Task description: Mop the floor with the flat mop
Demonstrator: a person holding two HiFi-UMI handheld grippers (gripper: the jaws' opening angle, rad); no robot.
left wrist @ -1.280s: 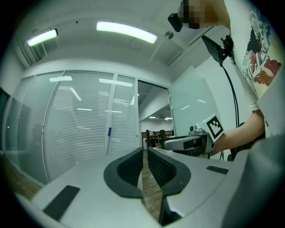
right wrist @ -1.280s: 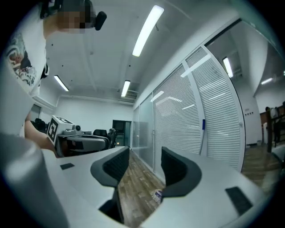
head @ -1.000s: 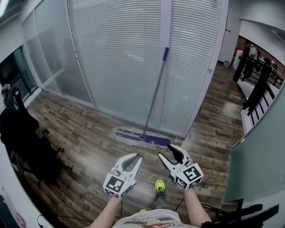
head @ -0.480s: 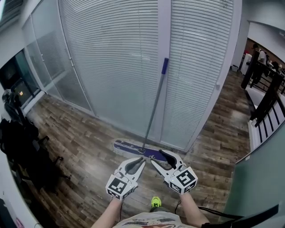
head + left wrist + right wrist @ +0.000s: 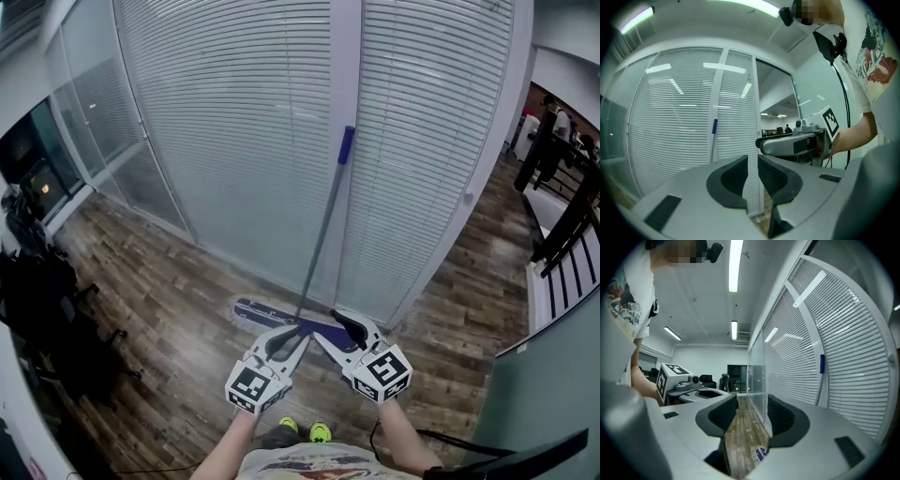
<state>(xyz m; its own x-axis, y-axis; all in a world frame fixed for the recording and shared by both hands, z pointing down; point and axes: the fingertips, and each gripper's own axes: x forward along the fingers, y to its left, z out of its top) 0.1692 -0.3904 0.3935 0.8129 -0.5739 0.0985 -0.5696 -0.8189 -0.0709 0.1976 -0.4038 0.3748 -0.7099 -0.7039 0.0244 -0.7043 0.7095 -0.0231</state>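
L gripper (image 5: 283,342), lower centre: jaws just been opening, narrow gap, nothing btwn. R gripper (image 5: 339,330): jaws wide, empty. Flat mop (image 5: 324,220) untouched, head partly hidden behind grippers.

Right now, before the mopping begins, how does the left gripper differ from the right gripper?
Jaw gap: the left gripper shows only a narrow slit, its jaws having just been opening; the right gripper has its jaws wide apart.
View through the gap: the left gripper frames the blinds; the right gripper frames the wooden floor.
Shared: both are empty, and neither grips the flat mop.
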